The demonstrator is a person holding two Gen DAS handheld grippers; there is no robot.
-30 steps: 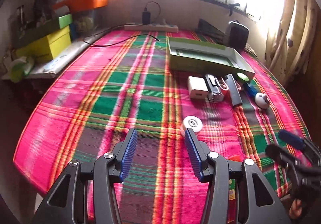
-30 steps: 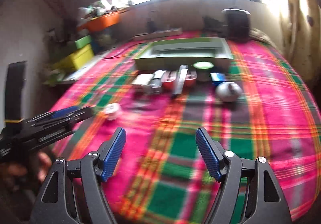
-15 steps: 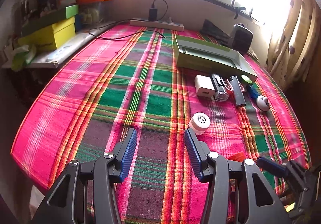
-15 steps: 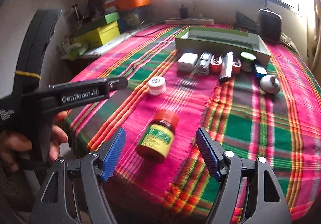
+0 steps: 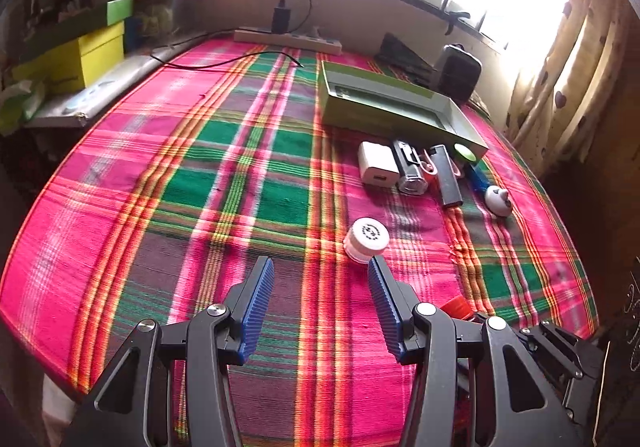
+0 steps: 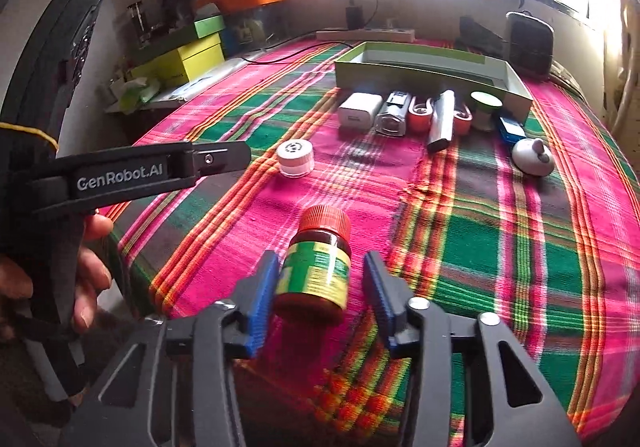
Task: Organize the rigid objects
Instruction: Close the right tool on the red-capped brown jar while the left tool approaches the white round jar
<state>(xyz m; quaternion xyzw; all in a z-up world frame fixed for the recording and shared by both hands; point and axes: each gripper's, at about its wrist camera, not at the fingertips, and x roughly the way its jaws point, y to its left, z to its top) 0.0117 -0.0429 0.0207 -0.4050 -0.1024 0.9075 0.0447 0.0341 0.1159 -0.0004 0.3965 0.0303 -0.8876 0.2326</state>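
Note:
A brown bottle [image 6: 314, 271] with a red cap and a green-yellow label lies on the plaid cloth, cap pointing away from me. My right gripper [image 6: 320, 255] straddles it and its jaws are closing. The left pad sits at the label's edge, while a gap shows at the right pad. My left gripper [image 5: 320, 263] hangs open over bare cloth, with a small white jar [image 5: 366, 239] just beyond its right fingertip. Further back, a white charger [image 5: 378, 169], a silver-black device [image 5: 410, 171] and a black bar [image 5: 448, 179] line up before a green tray [image 5: 360, 115].
A blue item [image 5: 478, 177], a white round object [image 5: 498, 201] and a green-lidded jar [image 5: 464, 153] sit right of the row. At the back lie a power strip [image 5: 288, 39] and a black speaker [image 5: 458, 73]. Yellow and green boxes [image 5: 80, 55] stand left.
The right gripper swung from the far row of items down onto the bottle, and its jaws have narrowed around it. The left gripper's view has hardly shifted.

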